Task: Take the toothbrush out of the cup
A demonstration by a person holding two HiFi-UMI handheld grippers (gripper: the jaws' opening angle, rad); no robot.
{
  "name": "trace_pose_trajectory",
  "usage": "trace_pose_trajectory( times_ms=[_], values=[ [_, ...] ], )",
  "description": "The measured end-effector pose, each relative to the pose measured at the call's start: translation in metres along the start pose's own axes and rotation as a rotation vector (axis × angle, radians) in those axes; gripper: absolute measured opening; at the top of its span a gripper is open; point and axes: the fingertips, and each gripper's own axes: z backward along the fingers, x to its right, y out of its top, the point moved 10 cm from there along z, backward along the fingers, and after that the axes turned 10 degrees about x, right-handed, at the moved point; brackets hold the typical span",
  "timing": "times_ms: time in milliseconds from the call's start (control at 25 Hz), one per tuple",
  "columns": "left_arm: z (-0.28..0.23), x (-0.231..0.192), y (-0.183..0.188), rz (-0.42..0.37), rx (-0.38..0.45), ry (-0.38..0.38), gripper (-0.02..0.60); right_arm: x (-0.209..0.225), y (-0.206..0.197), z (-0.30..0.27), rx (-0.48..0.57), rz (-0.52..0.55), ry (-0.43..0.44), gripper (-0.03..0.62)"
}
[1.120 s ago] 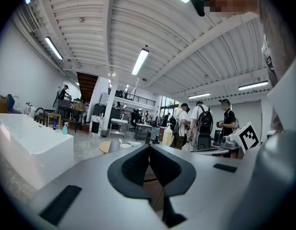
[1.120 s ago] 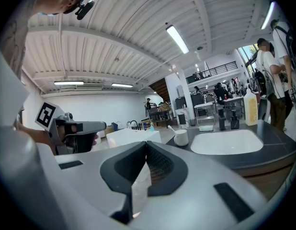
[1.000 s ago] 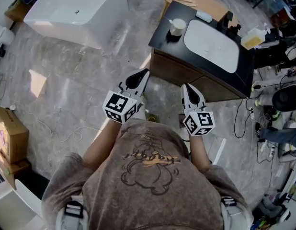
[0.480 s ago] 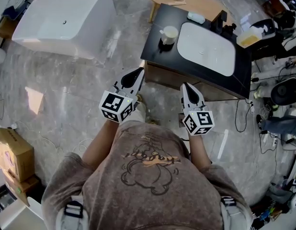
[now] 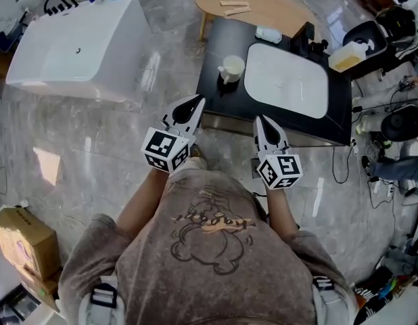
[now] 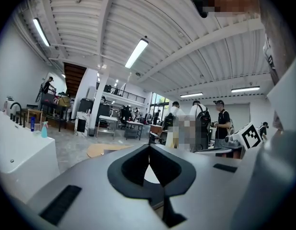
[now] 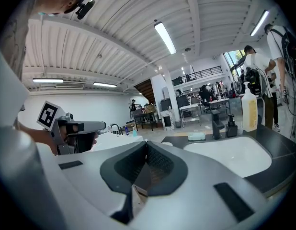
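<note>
Firmly closed and empty, the pointed left hand-held gripper (image 5: 198,99) and right hand-held gripper (image 5: 260,120) face a round white cup (image 5: 230,68).

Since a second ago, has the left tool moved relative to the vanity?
Yes, toward it. In the head view the tip of the left tool now meets the near corner of the black vanity; earlier, floor showed between.

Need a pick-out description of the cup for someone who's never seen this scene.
Look for the black counter with the white sink sunk into it, next to the oval wooden table. The cup stands on the counter's left end in the head view, left of the sink. It is alone there: the black tap and yellowish bottle stand behind and right of the sink.
</note>
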Motion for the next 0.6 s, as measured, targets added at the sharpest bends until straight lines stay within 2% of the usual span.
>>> trace_pose_trajectory(
  times_ms=[320,600],
  values=[
    [-0.039,-0.038,0.007,-0.002,-0.025,-0.089,0.021,0.000,0.004,-0.037,0.016,-0.008,-0.077,0.005],
    [-0.064,-0.055,0.009,-0.001,-0.038,-0.144,0.021,0.002,0.005,-0.048,0.029,-0.028,-0.143,0.005]
  ],
)
